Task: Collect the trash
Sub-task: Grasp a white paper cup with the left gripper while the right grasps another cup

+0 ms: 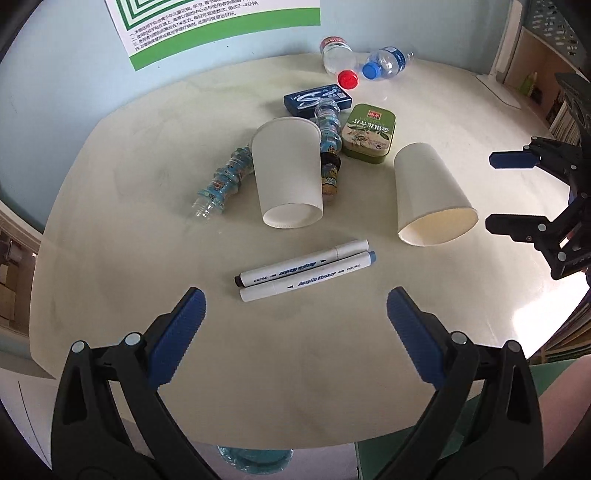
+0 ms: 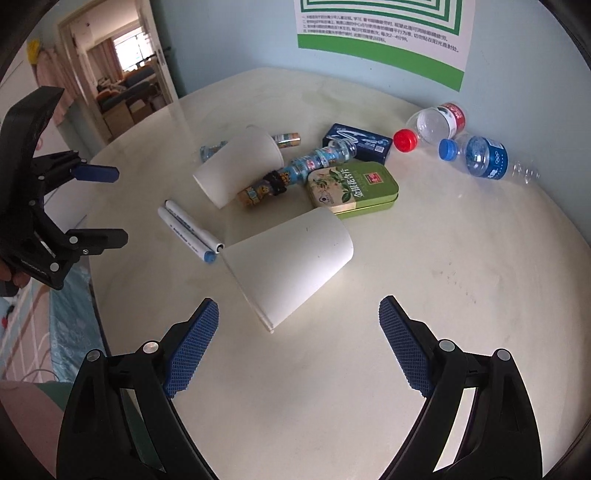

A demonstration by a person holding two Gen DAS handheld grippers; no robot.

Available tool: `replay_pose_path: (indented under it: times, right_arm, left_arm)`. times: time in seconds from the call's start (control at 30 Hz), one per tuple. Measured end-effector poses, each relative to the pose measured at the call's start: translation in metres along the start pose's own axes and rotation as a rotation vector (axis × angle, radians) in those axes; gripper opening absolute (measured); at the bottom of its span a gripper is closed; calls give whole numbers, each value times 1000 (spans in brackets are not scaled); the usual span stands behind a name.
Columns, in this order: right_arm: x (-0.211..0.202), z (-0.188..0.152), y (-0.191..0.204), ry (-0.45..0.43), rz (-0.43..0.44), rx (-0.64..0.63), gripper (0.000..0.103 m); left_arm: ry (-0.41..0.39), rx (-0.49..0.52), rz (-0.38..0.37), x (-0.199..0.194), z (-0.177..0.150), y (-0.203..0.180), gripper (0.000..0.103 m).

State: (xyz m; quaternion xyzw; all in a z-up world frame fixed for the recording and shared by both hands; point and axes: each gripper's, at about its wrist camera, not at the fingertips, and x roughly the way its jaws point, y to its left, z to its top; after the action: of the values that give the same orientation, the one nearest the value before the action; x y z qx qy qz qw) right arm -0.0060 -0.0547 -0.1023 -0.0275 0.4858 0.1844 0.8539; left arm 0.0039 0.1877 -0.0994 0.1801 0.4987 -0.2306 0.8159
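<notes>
risk: paper cup (image 2: 291, 269) lying on its side may roll or crush if pinched off-centre; left gripper (image 1: 295, 306) and right gripper (image 2: 299, 314) both spread wide, holding nothing.

a cream tabletop (image 1: 110, 229) stands against a pale blue wall, where a green-and-white poster (image 2: 384, 33) hangs; an open doorway (image 2: 122, 74) shows another room.

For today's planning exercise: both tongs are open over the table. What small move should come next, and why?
Probably ease the right tongs forward around the nearer paper cup: it lies on its side just ahead of the open jaws, apart from the green tin.
</notes>
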Motion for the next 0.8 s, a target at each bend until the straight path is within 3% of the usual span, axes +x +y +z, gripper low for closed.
replay_pose_path:
  times: [0.17, 0.23, 0.37, 0.43, 0.57, 0.8]
  right_arm:
    - [15, 4, 5, 16, -21, 13, 86]
    - [21, 7, 7, 23, -28, 9, 79]
    - [35, 12, 8, 53, -75, 4, 73]
    - [37, 13, 5, 59, -75, 27, 73]
    - [41, 16, -3, 80, -79, 69, 73]
    - [52, 21, -13, 115, -74, 91, 57]
  left_arm:
    - [6, 52, -25, 17, 16, 14, 96]
    - [-13, 74, -8, 23, 26, 20, 96]
    - [-21, 104, 14, 39, 44, 30, 96]
    - [12, 96, -27, 46, 54, 34, 96]
    - [37, 47, -176, 45, 67, 36, 96]
    - [88, 50, -179, 75, 91, 25, 96]
